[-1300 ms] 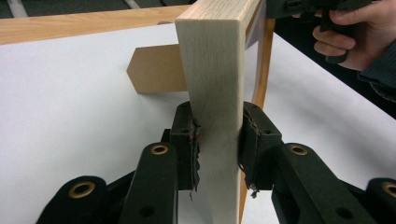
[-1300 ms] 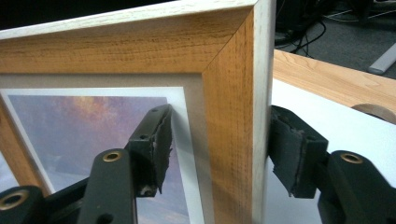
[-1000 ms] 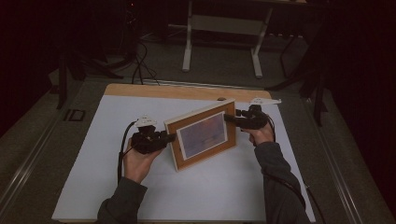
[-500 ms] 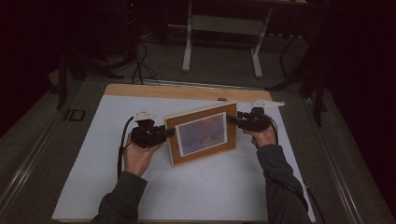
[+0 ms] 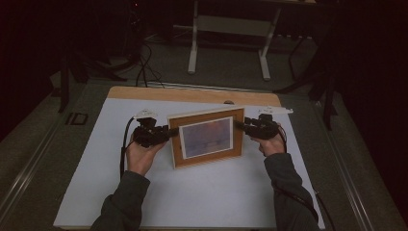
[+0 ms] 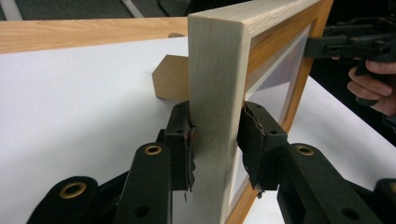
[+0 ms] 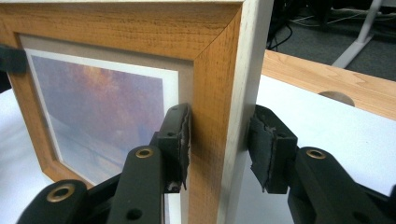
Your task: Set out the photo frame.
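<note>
Frame point(image 5: 207, 137) stands near the middle of the white sheet point(image 5: 192, 202), held up between the two grippers and leaning back a little, its picture side facing the person; the left gripper point(image 5: 166, 133) has it by the left edge and the right gripper point(image 5: 239, 126) by the right edge, each about halfway up the side. From the left gripper view the frame's point(image 6: 217, 107) pale outer edge runs straight up between the jaws, and both black pads point(image 6: 184, 144) press flat on it, one on the back and one on the front; that claw is clamped on the frame. A brown stand flap point(image 6: 170, 77) sticks out behind the frame, close over the sheet; I cannot tell whether it touches. From the right gripper view the frame's point(image 7: 212, 93) wooden front and pale side sit between the jaws; the front pad point(image 7: 175, 140) lies hard on the wood, the back pad point(image 7: 266, 149) looks just at the rear edge; that claw is gripping the frame too. The print point(image 7: 98, 112) inside is a hazy purple and orange scene with a white mat round it. The sheet covers a wooden table point(image 5: 192, 94), whose bare far strip shows beyond the frame; a hand wraps each gripper, the sleeves coming in from the near side, and a black cable point(image 5: 124, 144) loops from the left gripper.
</note>
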Tool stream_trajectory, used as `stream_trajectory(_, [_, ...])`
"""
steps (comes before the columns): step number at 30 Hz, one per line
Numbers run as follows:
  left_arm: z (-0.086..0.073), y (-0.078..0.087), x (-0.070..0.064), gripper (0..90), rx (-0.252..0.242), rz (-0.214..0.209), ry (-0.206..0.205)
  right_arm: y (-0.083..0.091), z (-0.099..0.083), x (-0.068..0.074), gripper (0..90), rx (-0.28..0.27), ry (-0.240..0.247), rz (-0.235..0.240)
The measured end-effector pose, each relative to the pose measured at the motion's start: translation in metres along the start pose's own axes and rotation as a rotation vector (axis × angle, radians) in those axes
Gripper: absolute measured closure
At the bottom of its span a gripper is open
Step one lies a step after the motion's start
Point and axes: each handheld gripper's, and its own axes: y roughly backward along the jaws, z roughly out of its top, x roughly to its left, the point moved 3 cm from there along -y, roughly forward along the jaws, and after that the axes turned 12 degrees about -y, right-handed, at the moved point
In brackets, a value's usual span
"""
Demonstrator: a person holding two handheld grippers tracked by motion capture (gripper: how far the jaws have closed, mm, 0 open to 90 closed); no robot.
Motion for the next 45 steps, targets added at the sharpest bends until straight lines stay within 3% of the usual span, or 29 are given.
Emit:
stream_trajectory(5, [0.0,-0.002,0.005,66.3,-0.017,-0.015,-0.018,0.003,-0.004,0.002,61.5,-0.006,-0.02,-0.003])
stream_trajectory(18, [0.001,-0.006,0.015,66.3,-0.029,-0.061,-0.053,0.01,-0.011,0.01,60.9,-0.01,-0.008,-0.049])
stream_trajectory(23, [0.002,-0.007,0.019,65.8,-0.029,-0.07,-0.055,0.013,-0.012,0.013,60.6,0.002,-0.009,-0.056])
stream_trajectory(26, [0.003,-0.008,0.025,65.7,-0.032,-0.099,-0.048,0.015,-0.013,0.016,60.4,0.013,0.002,-0.062])
stream_trajectory(45, [0.003,-0.008,0.029,64.6,-0.032,-0.096,-0.042,0.017,-0.017,0.021,61.1,0.02,-0.001,-0.059])
